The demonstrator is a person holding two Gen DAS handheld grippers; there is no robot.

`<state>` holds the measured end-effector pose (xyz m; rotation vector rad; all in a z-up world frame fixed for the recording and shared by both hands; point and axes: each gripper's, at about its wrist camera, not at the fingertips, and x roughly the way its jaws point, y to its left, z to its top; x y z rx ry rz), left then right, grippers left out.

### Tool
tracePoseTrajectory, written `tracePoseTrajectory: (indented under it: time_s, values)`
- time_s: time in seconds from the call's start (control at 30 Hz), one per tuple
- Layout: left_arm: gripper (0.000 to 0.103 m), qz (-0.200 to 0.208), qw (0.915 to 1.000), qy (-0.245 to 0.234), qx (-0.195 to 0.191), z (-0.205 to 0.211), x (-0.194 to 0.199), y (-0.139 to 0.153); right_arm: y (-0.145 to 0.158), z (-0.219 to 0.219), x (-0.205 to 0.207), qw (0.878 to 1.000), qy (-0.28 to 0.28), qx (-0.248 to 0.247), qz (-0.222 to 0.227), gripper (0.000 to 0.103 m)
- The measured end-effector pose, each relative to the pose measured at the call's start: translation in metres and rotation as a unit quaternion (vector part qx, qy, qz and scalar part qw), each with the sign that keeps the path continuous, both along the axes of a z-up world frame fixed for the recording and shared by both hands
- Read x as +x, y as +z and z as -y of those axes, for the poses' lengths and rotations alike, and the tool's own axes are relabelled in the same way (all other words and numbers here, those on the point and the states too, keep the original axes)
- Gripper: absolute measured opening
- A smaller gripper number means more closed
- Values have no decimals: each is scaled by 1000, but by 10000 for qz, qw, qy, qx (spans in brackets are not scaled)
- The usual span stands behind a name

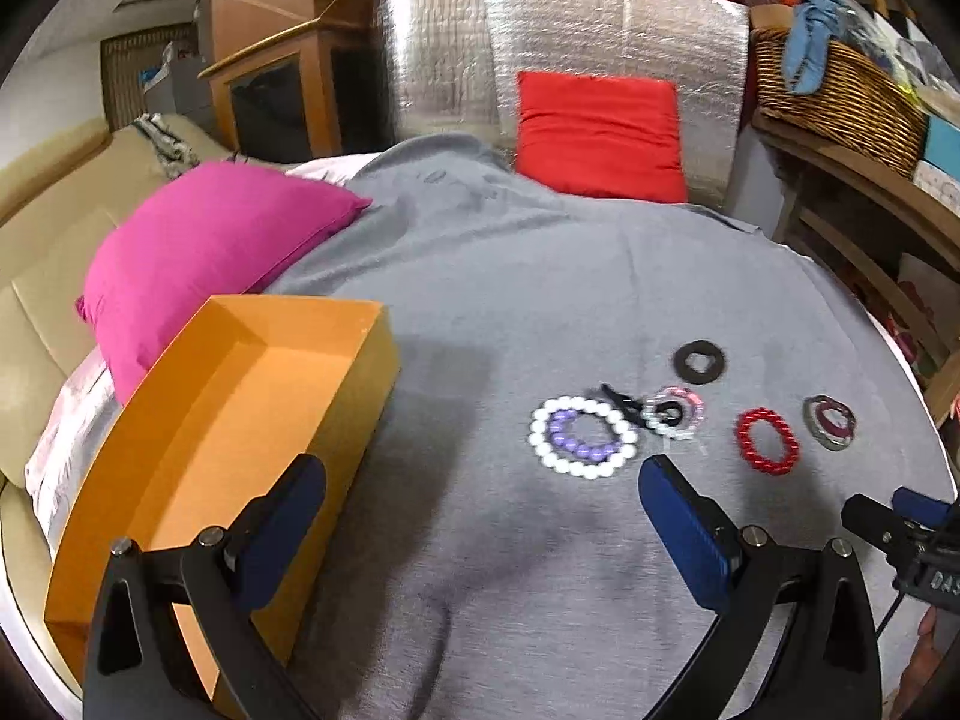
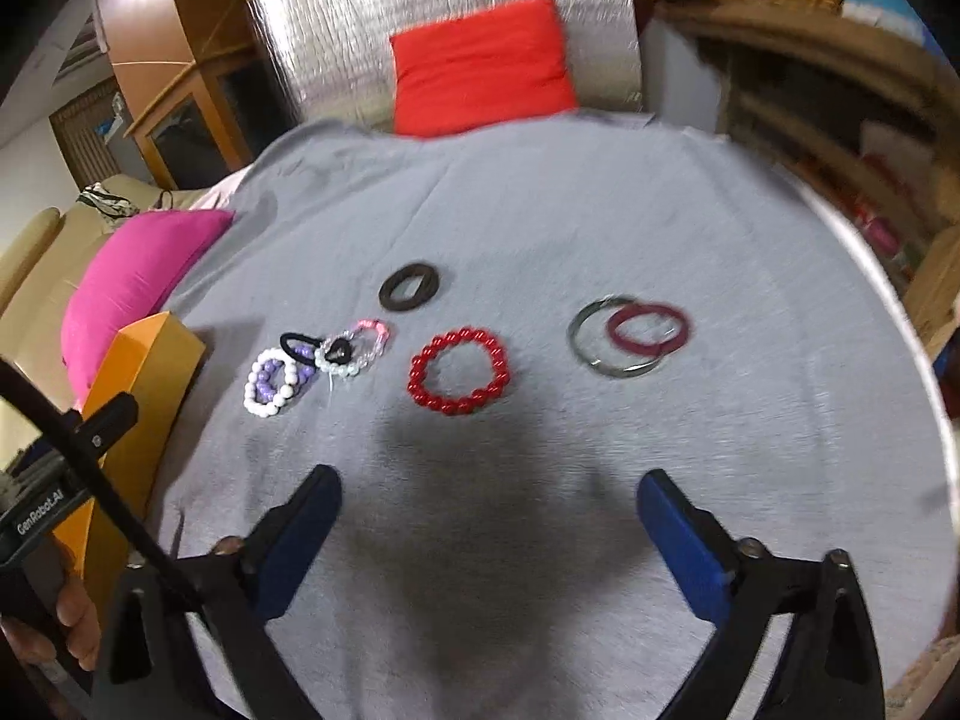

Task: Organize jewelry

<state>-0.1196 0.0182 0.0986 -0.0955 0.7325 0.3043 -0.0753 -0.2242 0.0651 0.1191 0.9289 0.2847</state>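
Jewelry lies on a grey cloth (image 1: 540, 276). A white bead bracelet (image 1: 583, 435) rings a purple one. Beside it lie a clear and pink bead bracelet (image 1: 673, 411), a black hair tie (image 1: 699, 362), a red bead bracelet (image 1: 768, 441) and overlapping bangles (image 1: 830, 422). An empty orange box (image 1: 240, 438) stands at the left. My left gripper (image 1: 480, 504) is open, above the cloth between box and jewelry. In the right wrist view my right gripper (image 2: 489, 507) is open and empty, just short of the red bead bracelet (image 2: 459, 370); the bangles (image 2: 627, 336) lie further right.
A pink cushion (image 1: 204, 252) lies behind the box and a red cushion (image 1: 600, 135) leans on a silver sheet at the back. A wicker basket (image 1: 834, 90) sits on wooden shelves at the right. The cloth's edge curves along the right side.
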Motion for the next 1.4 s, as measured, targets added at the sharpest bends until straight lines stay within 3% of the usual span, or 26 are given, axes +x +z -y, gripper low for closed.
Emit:
tracePoseTrajectory:
  time_s: [0.23,0.4,0.57,0.63,0.7,0.83,0.9,0.97,1.13,1.4]
  values:
    - [103,-282,9995,-113,-114,-5,14,-15,-20,-27,29,9994,67,185,-291,82]
    - [103,-625,9973,-270,-279,-1,34,-32,-34,-46,56,9994,75,-221,-266,76]
    - [103,-803,9947,-399,-511,3,54,-45,-43,-42,75,9992,-59,-329,-233,61]
    - [102,-886,9933,-444,-602,5,65,-53,-44,-41,78,9993,-65,-311,-192,46]
    - [96,-992,9915,-470,-698,6,74,-61,-45,-39,80,9993,-98,-327,-151,35]
    - [73,-1217,9848,-540,-1116,1,88,-78,-44,-33,80,9994,-90,-306,-117,24]
    - [69,-1084,9856,-525,-1190,-1,88,-79,-44,-29,78,9997,-63,-231,-104,20]
    - [46,-953,9852,-610,-1285,-1,86,-77,-43,-28,73,9998,-14,-193,-89,16]
    - [13,-757,9809,-860,-1572,-1,79,-77,-37,-25,63,9999,151,-60,-11,13]
    - [9,-497,9814,-908,-1616,-10,64,-66,-22,-13,44,9988,291,387,45,13]
